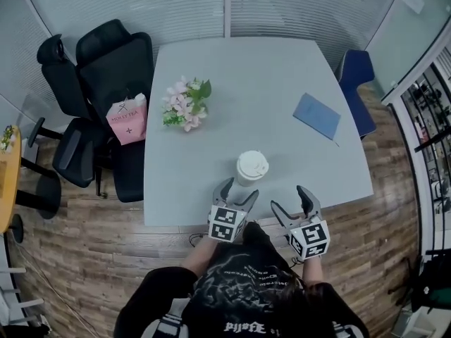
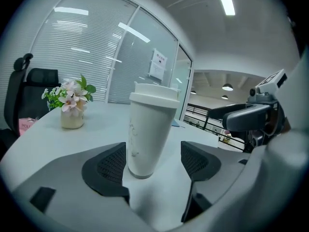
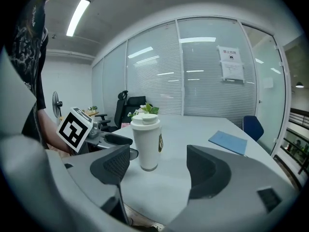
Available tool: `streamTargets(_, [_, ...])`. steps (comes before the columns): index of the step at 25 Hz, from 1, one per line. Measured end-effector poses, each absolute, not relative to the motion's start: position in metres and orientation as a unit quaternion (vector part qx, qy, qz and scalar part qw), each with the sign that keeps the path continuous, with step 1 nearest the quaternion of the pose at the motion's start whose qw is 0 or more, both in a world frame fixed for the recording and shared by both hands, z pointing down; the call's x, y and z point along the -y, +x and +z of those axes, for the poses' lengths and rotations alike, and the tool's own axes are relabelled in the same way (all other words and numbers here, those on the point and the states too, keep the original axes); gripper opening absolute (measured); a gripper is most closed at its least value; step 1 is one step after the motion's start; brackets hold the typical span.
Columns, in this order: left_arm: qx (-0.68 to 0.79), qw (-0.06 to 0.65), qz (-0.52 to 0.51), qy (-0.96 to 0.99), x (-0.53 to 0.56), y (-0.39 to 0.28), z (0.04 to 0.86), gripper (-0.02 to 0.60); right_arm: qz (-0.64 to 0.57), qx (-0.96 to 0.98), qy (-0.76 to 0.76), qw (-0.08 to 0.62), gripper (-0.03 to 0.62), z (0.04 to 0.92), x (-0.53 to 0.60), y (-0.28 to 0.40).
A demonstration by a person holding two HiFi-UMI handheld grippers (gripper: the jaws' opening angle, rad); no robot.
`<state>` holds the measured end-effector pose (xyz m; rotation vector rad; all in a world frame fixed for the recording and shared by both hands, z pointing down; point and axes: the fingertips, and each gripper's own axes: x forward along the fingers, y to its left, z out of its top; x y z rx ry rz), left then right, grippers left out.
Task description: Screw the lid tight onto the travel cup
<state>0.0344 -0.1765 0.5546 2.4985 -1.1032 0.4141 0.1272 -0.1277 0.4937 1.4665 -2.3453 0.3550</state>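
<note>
A white travel cup (image 1: 251, 168) with its white lid on stands upright near the front edge of the grey table (image 1: 211, 160). My left gripper (image 1: 237, 191) is just in front of it, open. In the left gripper view the cup (image 2: 147, 134) rises between the two dark pads (image 2: 108, 166) at their tips, and neither pad presses on it. My right gripper (image 1: 290, 200) hovers to the cup's right at the table edge, open and holding nothing. In the right gripper view the cup (image 3: 147, 141) stands ahead and left of centre, with the left gripper's finger (image 3: 113, 139) beside it.
A small vase of pink flowers (image 1: 185, 104) stands at the table's left. A blue notebook (image 1: 317, 115) lies at its right. Black office chairs (image 1: 106, 69) with a pink bag (image 1: 127, 118) stand to the left, and a blue chair (image 1: 356, 76) at the far right.
</note>
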Motion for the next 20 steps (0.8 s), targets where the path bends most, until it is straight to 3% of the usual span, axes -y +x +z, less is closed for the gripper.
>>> streamTargets(13, [0.414, 0.172, 0.176, 0.876, 0.218, 0.059, 0.582, 0.373, 0.079, 0.912, 0.325, 0.239, 0.388, 0.471, 0.184, 0.134])
streamTargets(20, [0.374, 0.169, 0.19, 0.892, 0.222, 0.063, 0.587, 0.376, 0.019, 0.944, 0.124, 0.306, 0.399, 0.463, 0.19, 0.111])
